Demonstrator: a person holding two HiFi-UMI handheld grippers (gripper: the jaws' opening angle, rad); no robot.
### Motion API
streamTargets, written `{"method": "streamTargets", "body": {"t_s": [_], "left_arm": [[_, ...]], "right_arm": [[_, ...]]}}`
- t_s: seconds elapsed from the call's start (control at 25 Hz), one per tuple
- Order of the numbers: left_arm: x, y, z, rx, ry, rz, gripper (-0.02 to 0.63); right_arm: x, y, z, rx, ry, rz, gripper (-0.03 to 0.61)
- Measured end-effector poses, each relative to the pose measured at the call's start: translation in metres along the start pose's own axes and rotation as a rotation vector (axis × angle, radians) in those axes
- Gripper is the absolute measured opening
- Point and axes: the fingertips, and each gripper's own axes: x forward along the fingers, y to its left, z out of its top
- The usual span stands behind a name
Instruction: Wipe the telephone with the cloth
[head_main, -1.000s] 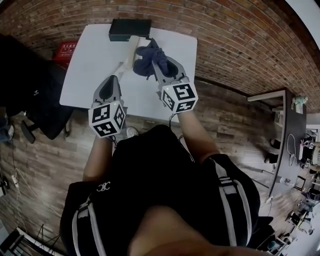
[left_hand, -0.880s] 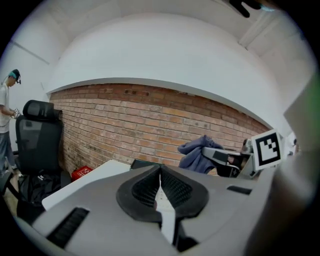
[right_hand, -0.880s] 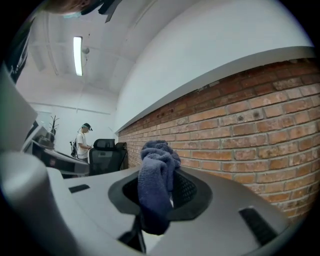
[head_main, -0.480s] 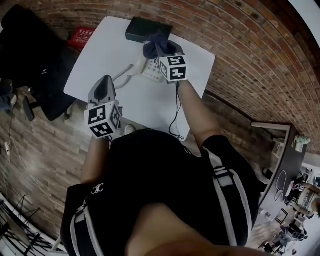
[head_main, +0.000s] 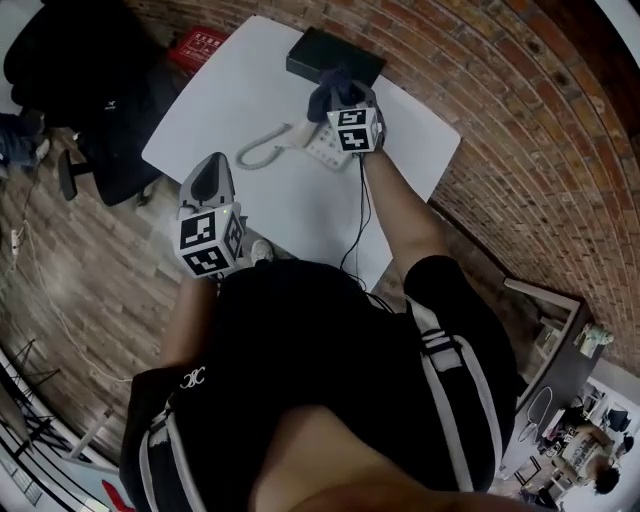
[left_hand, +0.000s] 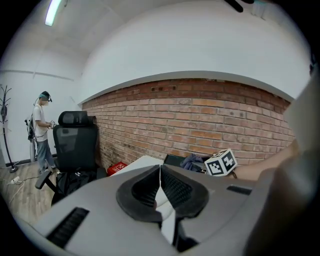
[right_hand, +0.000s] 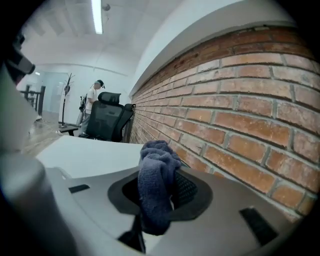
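My left claw (left_hand: 160, 172) is clenched on nothing, held by the worktop's (head_main: 240, 95) near edge. The white telephone (head_main: 300, 148) lies mid-worktop. My right claw (right_hand: 167, 187) grasps the blue cloth (right_hand: 156, 170) at the phone's far end. I judge most of the wiping is left.

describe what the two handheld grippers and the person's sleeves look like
Both the left gripper and right gripper have grey plastic bodies tapering to a claw lined with black ribbed pads. Each carries a white cube printed with black square markers. A black cable runs from the right one. The person wears a black short-sleeved top with white stripes.
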Motion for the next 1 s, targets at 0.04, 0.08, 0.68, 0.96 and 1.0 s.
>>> {"method": "streamTargets", "body": {"t_s": [0.04,0.08,0.68,0.96,1.0], "left_arm": [[0.001,0.001,-0.002,-0.002,0.007,0.004,0.006],[0.002,0.002,-0.004,-0.004,0.013,0.009,0.006],[-0.010,0.020,-0.031,-0.033,0.062,0.074,0.006],[-0.012,0.020,-0.029,-0.055,0.045,0.066,0.006],[-0.013,0.020,-0.029,-0.055,0.043,0.064,0.006]], "right_arm": [[0.004,-0.003,-0.004,-0.030,0.003,-0.026,0.078],[0.008,-0.006,-0.008,-0.047,0.015,-0.049,0.079],[0.019,0.039,-0.025,0.026,0.038,0.159,0.077],[-0.013,0.117,-0.032,-0.100,0.050,0.315,0.075],[-0.019,0.132,-0.037,-0.130,0.057,0.347,0.074]]}}
